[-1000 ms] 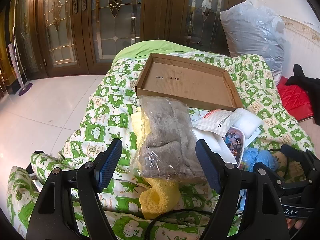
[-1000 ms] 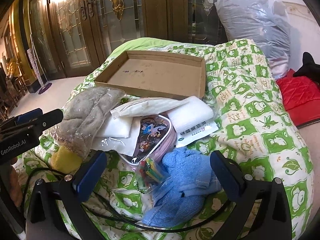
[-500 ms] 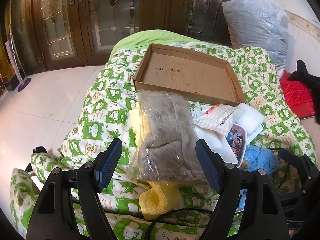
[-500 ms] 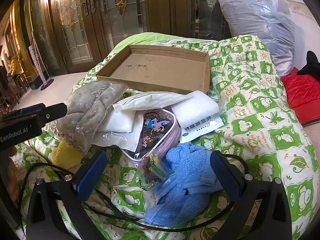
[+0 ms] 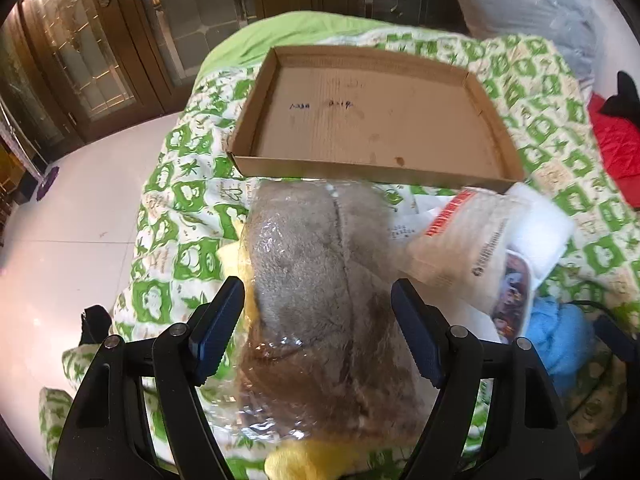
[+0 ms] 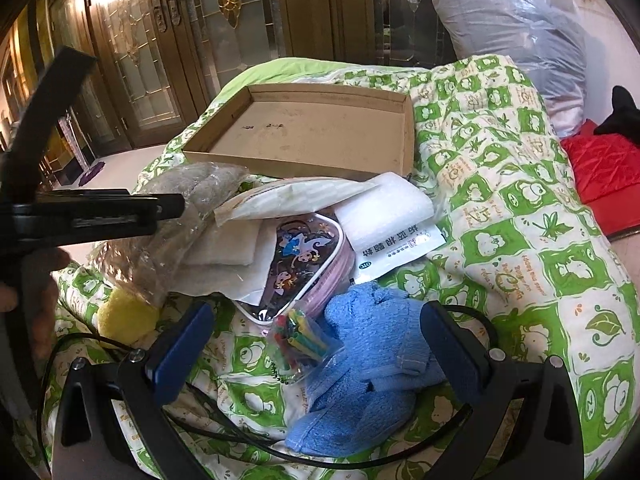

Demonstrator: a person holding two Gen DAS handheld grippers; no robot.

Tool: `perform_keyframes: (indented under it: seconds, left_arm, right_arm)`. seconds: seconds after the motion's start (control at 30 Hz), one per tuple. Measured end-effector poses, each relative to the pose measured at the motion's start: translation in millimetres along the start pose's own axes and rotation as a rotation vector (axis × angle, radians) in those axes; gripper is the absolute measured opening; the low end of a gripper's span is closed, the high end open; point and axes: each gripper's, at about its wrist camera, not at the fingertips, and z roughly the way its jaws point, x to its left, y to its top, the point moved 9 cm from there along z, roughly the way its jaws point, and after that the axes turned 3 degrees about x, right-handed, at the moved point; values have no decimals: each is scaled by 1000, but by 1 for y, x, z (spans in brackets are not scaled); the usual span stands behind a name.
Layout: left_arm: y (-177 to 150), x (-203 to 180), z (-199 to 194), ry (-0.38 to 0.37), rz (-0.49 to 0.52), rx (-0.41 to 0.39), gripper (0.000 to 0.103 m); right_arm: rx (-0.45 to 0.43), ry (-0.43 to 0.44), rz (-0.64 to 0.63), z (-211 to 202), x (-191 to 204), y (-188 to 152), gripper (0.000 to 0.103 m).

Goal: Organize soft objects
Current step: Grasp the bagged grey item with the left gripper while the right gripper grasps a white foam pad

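Note:
A grey fluffy item in a clear plastic bag [image 5: 324, 296] lies on the green-patterned quilt [image 5: 176, 200], over a yellow towel [image 5: 312, 460]. My left gripper [image 5: 318, 336] is open with its fingers on either side of the bag's near part. A shallow cardboard tray [image 5: 372, 120] sits behind it, empty. My right gripper [image 6: 318, 354] is open, low over a blue towel [image 6: 360, 376] and a small bag of coloured sticks [image 6: 300, 340]. The left gripper [image 6: 92, 216] shows at the left of the right wrist view.
White packets [image 6: 384, 216], a paper pouch [image 5: 460, 240] and a cartoon pencil case [image 6: 300, 260] lie between the two towels. A black cable [image 6: 240, 436] loops across the quilt. A large plastic bag [image 6: 516, 28] and red fabric [image 6: 604, 168] lie at right. Floor drops off at left.
My left gripper has moved forward and down, so the bagged grey item now lies between its fingers. My right gripper has moved a little closer to the blue towel.

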Motion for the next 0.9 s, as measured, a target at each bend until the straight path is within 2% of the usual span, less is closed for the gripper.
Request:
perform_keyframes:
  seconds: [0.13, 0.23, 0.27, 0.3, 0.37, 0.4, 0.5, 0.57, 0.73, 0.9]
  left_arm:
    - [3, 2, 14, 13, 4, 28, 77]
    - [4, 3, 17, -1, -6, 11, 77]
    - [4, 2, 16, -5, -6, 7, 73]
    - [3, 3, 17, -6, -2, 4, 63]
    - [3, 2, 16, -9, 7, 0, 52]
    - [3, 1, 14, -19, 9, -9, 41]
    - [3, -1, 7, -73, 5, -36, 27]
    - [4, 0, 3, -90, -6, -52, 25]
    - [3, 12, -9, -142, -68, -81, 23]
    - [1, 28, -13, -176, -133, -96, 23]
  right_arm:
    - [19, 2, 6, 5, -1, -2, 103]
    - [24, 6, 2, 7, -1, 0, 103]
    - [25, 6, 1, 7, -2, 2, 103]
    - [25, 4, 2, 7, -3, 4, 103]
    - [24, 1, 4, 7, -5, 9, 103]
    - [21, -2, 6, 7, -7, 13, 103]
    - [17, -14, -1, 6, -13, 27, 103]
    - [25, -16, -6, 7, -17, 35, 103]
    - [152, 33, 56, 22, -32, 48, 103]
    - [218, -27, -10, 37, -39, 57, 102]
